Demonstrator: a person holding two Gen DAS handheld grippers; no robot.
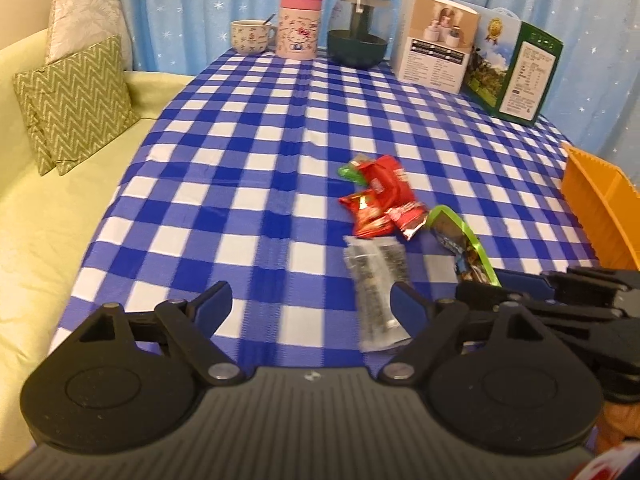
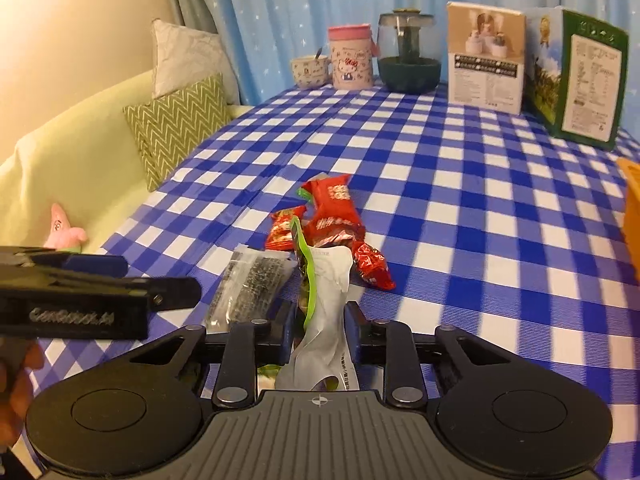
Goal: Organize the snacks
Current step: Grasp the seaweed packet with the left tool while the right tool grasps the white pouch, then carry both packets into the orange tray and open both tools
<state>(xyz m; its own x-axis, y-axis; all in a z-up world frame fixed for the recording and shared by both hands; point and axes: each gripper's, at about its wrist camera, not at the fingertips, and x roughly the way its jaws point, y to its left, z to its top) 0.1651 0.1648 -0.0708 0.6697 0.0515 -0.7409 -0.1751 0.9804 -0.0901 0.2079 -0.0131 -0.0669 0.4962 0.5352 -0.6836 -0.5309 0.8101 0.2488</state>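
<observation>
A pile of red snack packets (image 1: 378,198) lies mid-table on the blue checked cloth (image 1: 248,152). A clear packet with dark contents (image 1: 374,292) lies in front of it, by my left gripper's right finger. My left gripper (image 1: 312,304) is open and empty above the cloth. My right gripper (image 2: 318,326) is shut on a green-edged white snack pouch (image 2: 324,300), held upright just above the cloth; the pouch also shows in the left wrist view (image 1: 464,240). The red packets (image 2: 332,220) and clear packet (image 2: 252,284) lie ahead of it.
An orange bin (image 1: 600,208) stands at the table's right edge. A mug (image 1: 250,36), pink canister (image 1: 300,26), dark green jar (image 1: 358,28) and two boxes (image 1: 436,40) (image 1: 516,68) line the far edge. A yellow sofa with cushions (image 1: 76,104) is on the left.
</observation>
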